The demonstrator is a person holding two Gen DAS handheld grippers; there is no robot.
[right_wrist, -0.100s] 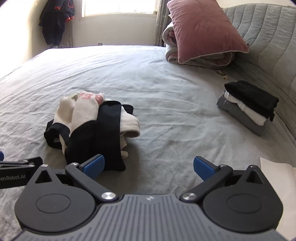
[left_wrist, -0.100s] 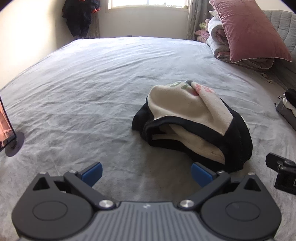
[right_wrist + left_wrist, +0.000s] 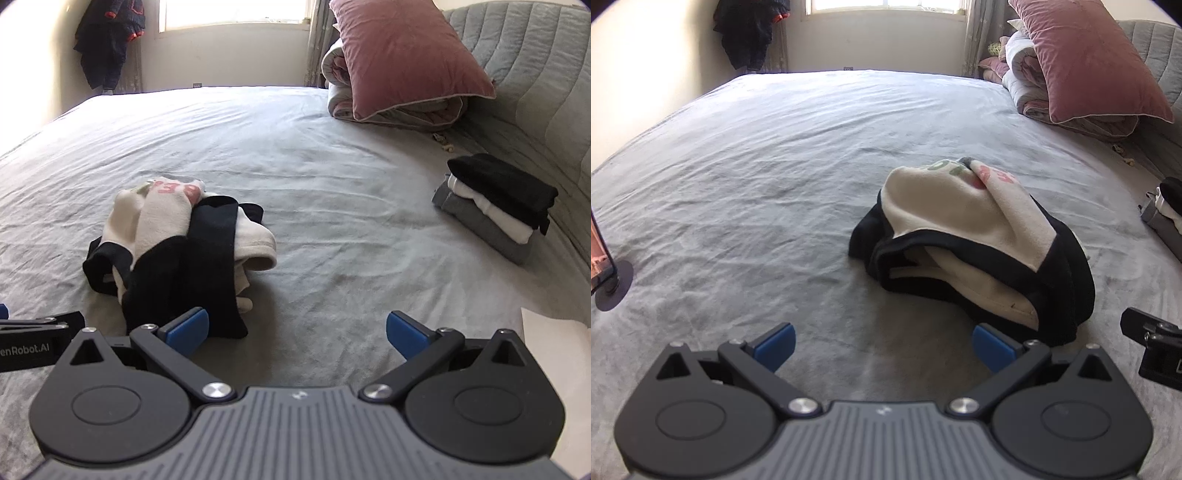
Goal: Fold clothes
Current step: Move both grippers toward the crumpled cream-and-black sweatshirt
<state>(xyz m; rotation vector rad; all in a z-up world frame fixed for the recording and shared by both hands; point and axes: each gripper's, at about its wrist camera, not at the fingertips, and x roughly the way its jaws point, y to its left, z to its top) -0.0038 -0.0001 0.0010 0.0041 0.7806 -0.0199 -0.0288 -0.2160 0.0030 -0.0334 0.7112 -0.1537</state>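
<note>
Two grippers hover over the wrinkled grey bedsheet (image 3: 775, 177), and nothing has shifted since a moment ago. The left gripper (image 3: 884, 345) and right gripper (image 3: 297, 332) both have their blue-tipped fingers spread wide, holding nothing. A crumpled cream-and-black garment (image 3: 177, 251) lies in a heap just ahead of both, with unreadable pink printed characters. "enRobot.AI" reads on the left gripper's side in the right wrist view. A folded stack of black, white and grey clothes (image 3: 495, 206) sits well apart by the headboard.

A cream and black garment (image 3: 975, 247) lies crumpled in a loose heap on the grey bed sheet (image 3: 775, 177), red print showing on top. A stack of folded clothes (image 3: 495, 206), black over white over grey, sits on the same sheet near the padded headboard (image 3: 535, 74), well apart from the heap.
</note>
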